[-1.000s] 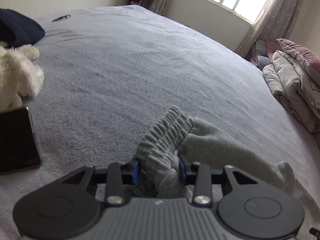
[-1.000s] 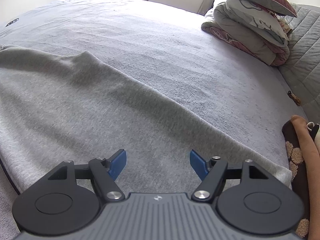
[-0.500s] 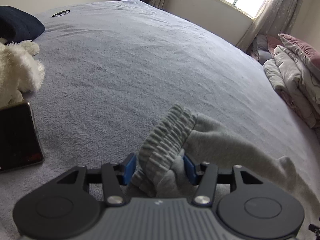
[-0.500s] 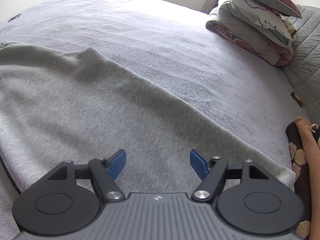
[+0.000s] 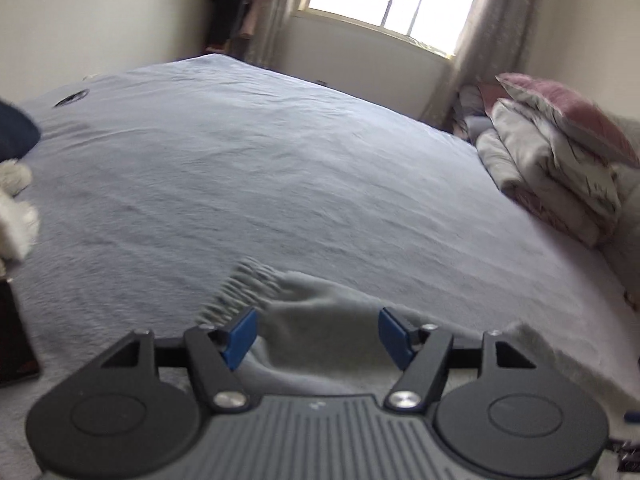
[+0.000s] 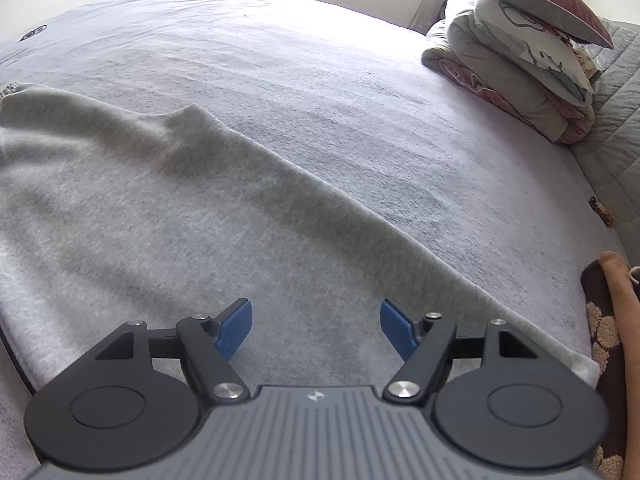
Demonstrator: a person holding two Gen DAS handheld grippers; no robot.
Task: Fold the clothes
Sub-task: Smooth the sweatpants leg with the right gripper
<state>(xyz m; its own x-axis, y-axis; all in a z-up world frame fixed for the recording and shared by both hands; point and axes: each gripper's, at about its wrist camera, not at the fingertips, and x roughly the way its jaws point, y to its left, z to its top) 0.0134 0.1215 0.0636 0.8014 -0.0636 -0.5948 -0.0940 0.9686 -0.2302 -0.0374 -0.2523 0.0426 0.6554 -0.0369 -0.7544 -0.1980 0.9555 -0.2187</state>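
Observation:
A grey sweat garment (image 6: 168, 208) lies spread flat across the near part of the bed. In the left wrist view its ribbed waistband (image 5: 240, 292) rests on the sheet just ahead of my left gripper (image 5: 318, 334). The jaws of that gripper are opening, and the blue pads stand clear of the cloth (image 5: 320, 320) lying below them. My right gripper (image 6: 316, 328) hovers open over the flat grey fabric, nothing between its fingers.
The bed sheet (image 5: 280, 168) stretches to a window wall. Folded bedding with a pink pillow (image 6: 520, 52) is piled at the right. A white plush toy (image 5: 14, 216), a dark garment (image 5: 12, 136) and a black phone (image 5: 14, 344) lie at the left. A person's arm (image 6: 620, 320) shows at the right edge.
My left gripper let go of the ribbed waistband, its jaws spread wide, and it drew back and tilted up. The waistband dropped onto the bed. The right gripper drifted slightly, still open.

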